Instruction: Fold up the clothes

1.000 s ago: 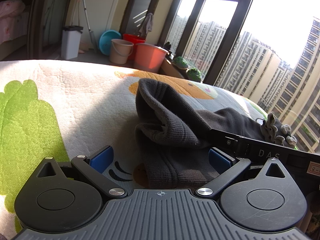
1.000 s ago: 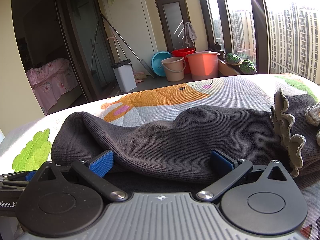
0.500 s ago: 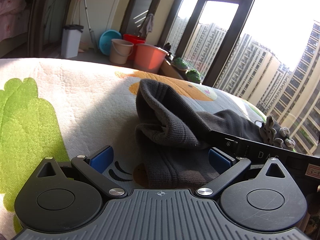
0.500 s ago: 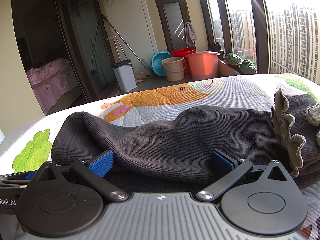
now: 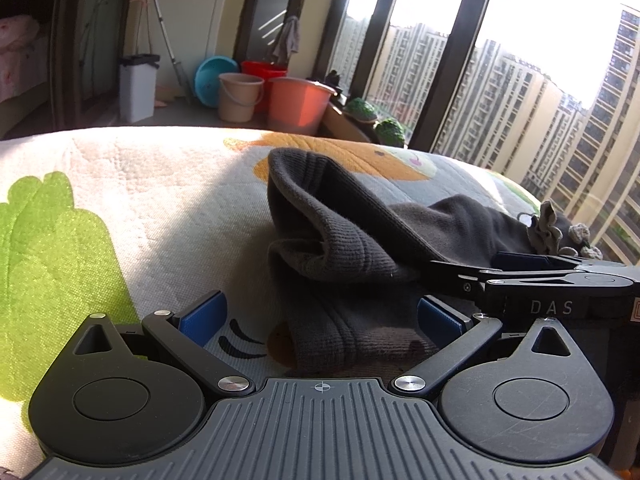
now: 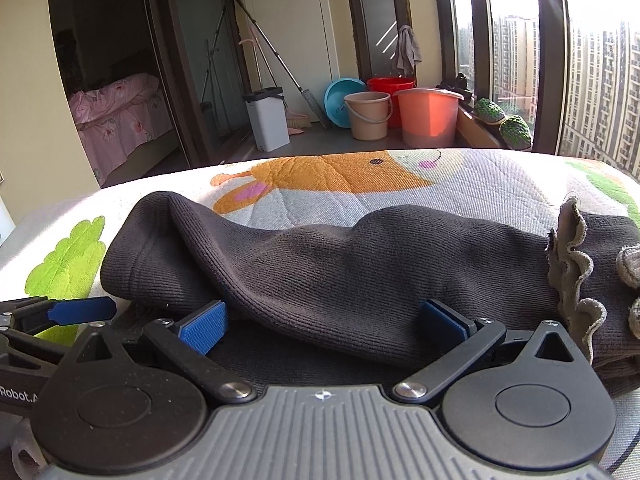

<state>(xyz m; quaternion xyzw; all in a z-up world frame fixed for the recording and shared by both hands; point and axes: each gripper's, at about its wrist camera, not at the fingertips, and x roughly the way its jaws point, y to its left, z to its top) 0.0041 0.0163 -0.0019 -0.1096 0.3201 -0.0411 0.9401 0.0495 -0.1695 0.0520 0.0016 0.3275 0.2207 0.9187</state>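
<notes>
Two claws work one dark grey knitted garment (image 6: 360, 264), which lies crumpled across a quilted cartoon-print cover (image 5: 160, 200); whether a bed or a desk is underneath it cannot be told. The garment's ribbed cuff end (image 5: 320, 216) is doubled back on itself toward the left, and a frilled trim (image 6: 568, 264) sits at the far right end.

The step in hand looks like setting up a grasp on the near edge so that the cloth can be folded over. To do it well, each claw should slide low along the cover, take only the layers meant to move, and close on the ribbed hem, not on the loose bulge, so the fold comes out flat. Both should lift together, or the knit will stretch and twist.

The left claw (image 5: 320, 316) stands wide open, its blue pads well apart; the lower ribbed hem (image 5: 352, 328) lies between them and seems to touch the right pad, but nothing is gripped. The right claw (image 6: 324, 320) is equally wide open, with the garment's near fold draped between and slightly over its pads, touching them, not clamped. In each view the other claw shows at the edge, just beside the cloth.
</notes>
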